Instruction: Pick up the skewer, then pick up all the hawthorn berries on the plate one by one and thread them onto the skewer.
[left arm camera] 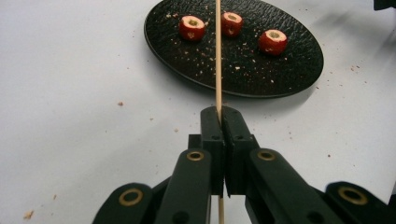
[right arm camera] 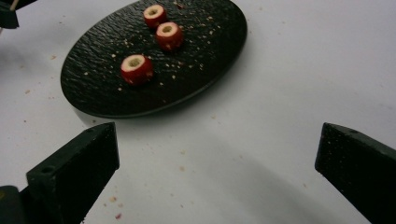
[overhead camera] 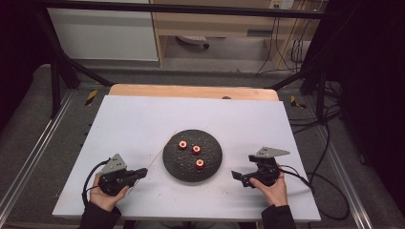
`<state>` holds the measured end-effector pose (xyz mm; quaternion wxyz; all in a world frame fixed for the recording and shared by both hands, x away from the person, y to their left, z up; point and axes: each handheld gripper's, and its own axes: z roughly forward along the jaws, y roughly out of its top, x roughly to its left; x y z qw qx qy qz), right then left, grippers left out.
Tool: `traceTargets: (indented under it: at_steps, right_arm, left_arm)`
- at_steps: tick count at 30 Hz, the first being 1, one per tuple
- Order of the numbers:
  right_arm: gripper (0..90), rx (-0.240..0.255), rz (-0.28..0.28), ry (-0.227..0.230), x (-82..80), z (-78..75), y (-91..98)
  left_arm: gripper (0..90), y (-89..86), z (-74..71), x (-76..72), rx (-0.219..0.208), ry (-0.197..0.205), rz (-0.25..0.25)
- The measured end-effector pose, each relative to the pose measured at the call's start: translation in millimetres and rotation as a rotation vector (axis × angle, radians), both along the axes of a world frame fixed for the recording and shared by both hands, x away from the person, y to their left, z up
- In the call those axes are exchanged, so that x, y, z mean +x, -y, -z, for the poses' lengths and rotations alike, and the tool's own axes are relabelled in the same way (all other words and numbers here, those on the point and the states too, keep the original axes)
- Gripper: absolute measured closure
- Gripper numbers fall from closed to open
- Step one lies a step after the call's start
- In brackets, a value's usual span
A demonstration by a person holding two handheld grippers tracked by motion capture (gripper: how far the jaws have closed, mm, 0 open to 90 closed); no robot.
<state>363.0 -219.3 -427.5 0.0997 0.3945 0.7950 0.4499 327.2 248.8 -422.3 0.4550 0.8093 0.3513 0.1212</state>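
Note:
A round black plate (overhead camera: 179,164) lies mid-table and carries three red cored fruit pieces (overhead camera: 196,149). At the plate's left, my left gripper (overhead camera: 142,172) is shut on a thin wooden skewer (overhead camera: 160,151) that slants toward the plate's far-left rim. In the left gripper view the skewer (left arm camera: 218,70) runs up from my left gripper (left arm camera: 220,114) and over the plate (left arm camera: 289,70), between two of the fruit pieces (left arm camera: 192,27). To the right of the plate my right gripper (overhead camera: 243,167) stands open. Its jaws are wide apart in the right gripper view (right arm camera: 217,158), short of the plate (right arm camera: 210,28) and fruit (right arm camera: 137,69).
The white table top (overhead camera: 143,119) is dotted with small crumbs around the plate. A wooden board edge (overhead camera: 191,90) runs along the far side. Dark frame rails and cables flank the table on both sides.

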Motion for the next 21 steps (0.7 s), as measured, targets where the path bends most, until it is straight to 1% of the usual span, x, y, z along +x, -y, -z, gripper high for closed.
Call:
traceTargets:
  at_steps: [1,3,5,6,9,14,15,16,17,18,21]
  right_arm:
    - [0.4,-0.004,-0.005,0.008,0.9,-1.5,-3.4]
    - [0.4,-0.006,-0.006,0.007,2.2,-5.1,-9.9]
    - [0.4,-0.006,-0.009,0.01,3.8,-7.8,-15.4]
    - [0.4,-0.006,-0.008,0.006,4.2,-9.3,-17.8]
    - [0.4,-0.01,-0.004,0.004,7.2,-11.3,-23.9]
    - [0.5,-0.016,-0.001,-0.013,11.0,-13.0,-32.4]
    - [0.5,-0.038,-0.005,-0.02,13.7,-14.5,-37.8]
    - [0.5,-0.045,-0.009,-0.018,15.0,-15.1,-39.7]
    - [0.5,-0.045,-0.009,-0.018,15.0,-15.1,-39.7]
    - [0.5,-0.052,-0.015,-0.028,17.2,-17.2,-45.5]
    - [0.8,-0.065,-0.028,-0.034,20.9,-19.7,-54.7]
  left_arm:
    - [88.4,-0.9,0.9,-0.9,0.0,0.0,0.0]
    - [88.4,-2.3,3.1,-2.3,0.002,-0.006,0.004]
    - [88.4,-3.1,4.0,-3.1,0.003,-0.003,0.004]
    - [88.4,-4.1,5.4,-3.5,0.001,-0.007,0.006]
    - [88.4,-5.1,6.3,-3.9,0.0,-0.006,0.008]
    - [88.5,-5.5,7.0,-4.2,0.001,-0.005,0.01]
    - [88.4,-5.3,7.2,-4.1,0.003,-0.007,0.013]
    - [88.4,-4.7,7.7,-3.9,0.003,-0.006,0.014]
    - [88.4,-4.7,7.7,-3.9,0.003,-0.006,0.014]
    - [88.4,-4.2,7.9,-3.7,0.006,-0.008,0.017]
    - [88.4,-3.4,8.3,-3.4,0.006,-0.007,0.017]
